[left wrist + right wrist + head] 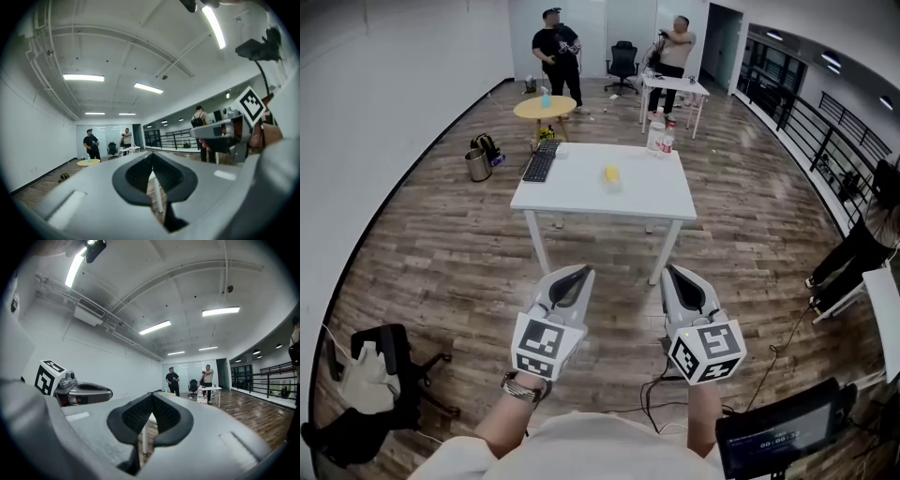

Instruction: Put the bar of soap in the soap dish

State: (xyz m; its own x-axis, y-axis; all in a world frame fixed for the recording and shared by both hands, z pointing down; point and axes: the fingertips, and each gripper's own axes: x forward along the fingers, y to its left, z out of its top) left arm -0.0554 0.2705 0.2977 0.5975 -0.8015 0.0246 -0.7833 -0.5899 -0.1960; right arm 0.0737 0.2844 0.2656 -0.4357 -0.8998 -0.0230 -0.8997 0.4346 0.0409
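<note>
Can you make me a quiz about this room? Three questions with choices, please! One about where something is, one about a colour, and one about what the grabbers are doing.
1. In the head view, where on the white table does the keyboard lie?
A) at its left edge
B) in its middle
C) at its right edge

2. What colour is the small thing in the table's middle?
A) blue
B) yellow
C) red

3. How do the jaws of the left gripper and the right gripper stand?
A) both wide open
B) one open, one shut
C) both shut, holding nothing

Answers:
1 A: the keyboard lies along the table's left side.
2 B: it shows bright yellow against the white top.
3 C: each gripper view shows its jaws together with nothing between them.
</note>
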